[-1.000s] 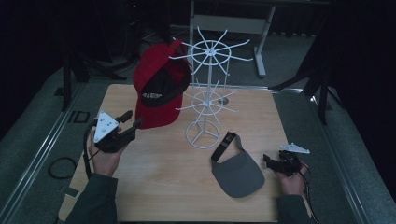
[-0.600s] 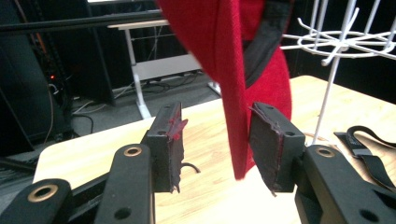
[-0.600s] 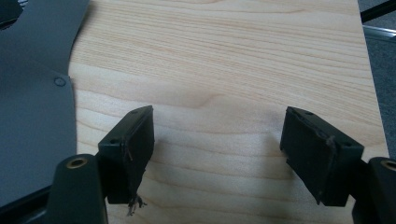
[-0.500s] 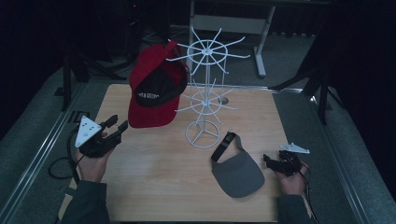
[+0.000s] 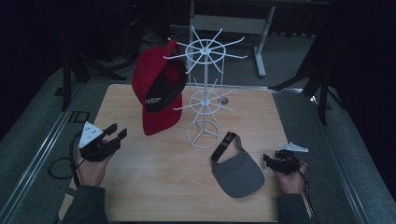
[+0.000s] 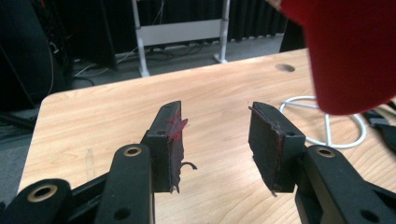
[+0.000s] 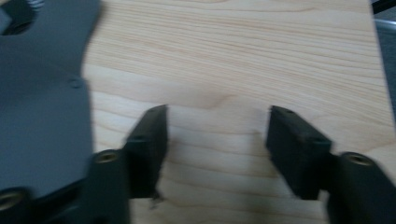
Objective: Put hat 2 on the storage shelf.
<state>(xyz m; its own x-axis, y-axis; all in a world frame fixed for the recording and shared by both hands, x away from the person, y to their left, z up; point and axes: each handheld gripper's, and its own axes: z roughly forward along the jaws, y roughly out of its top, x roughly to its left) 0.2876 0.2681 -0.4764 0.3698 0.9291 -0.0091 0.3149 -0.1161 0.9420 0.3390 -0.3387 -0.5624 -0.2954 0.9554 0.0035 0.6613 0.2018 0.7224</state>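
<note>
We are seeing the red cap (image 5: 156, 95) hanging on the rack (image 5: 204, 100); grey visor (image 5: 237, 171) lying on the table (image 5: 154, 186). Left gripper (image 5: 116, 135) jaws spread, empty; right gripper (image 5: 270, 161) jaws have just been closing on nothing.

A red cap (image 5: 156, 95) with a black inner band hung on a white wire rack (image 5: 204, 91), a grey visor (image 5: 236, 172) lay on the pale wood-grain table (image 5: 154, 182), and the black jaws bore red smears.
</note>
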